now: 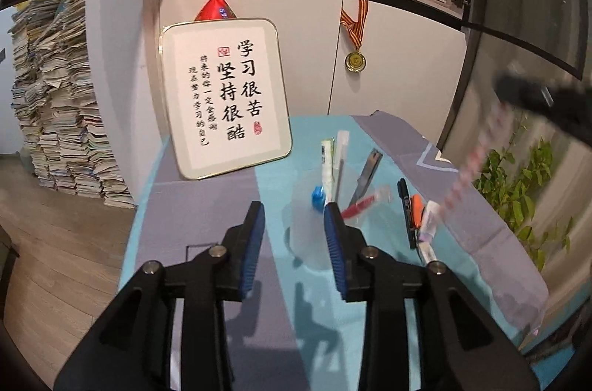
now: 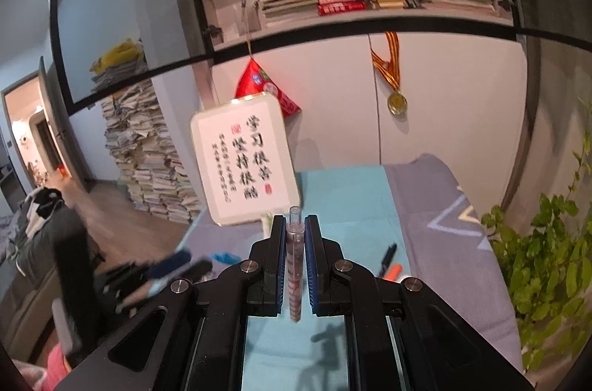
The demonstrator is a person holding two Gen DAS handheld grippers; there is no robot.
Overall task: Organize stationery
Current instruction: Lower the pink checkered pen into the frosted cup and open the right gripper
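Blue tablecloth [image 1: 207,224] bears one clear cup [image 1: 314,217] holding five pens

Translucent frosted plastic cup [image 1: 314,224], matt cloth table cover [image 1: 207,206], glossy framed plaque [image 1: 225,98], shiny metal medal [image 1: 356,61]

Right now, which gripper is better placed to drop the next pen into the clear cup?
Right. The right gripper is shut on a pink patterned pen, ready to deliver. The left gripper is open and empty beside the clear cup.
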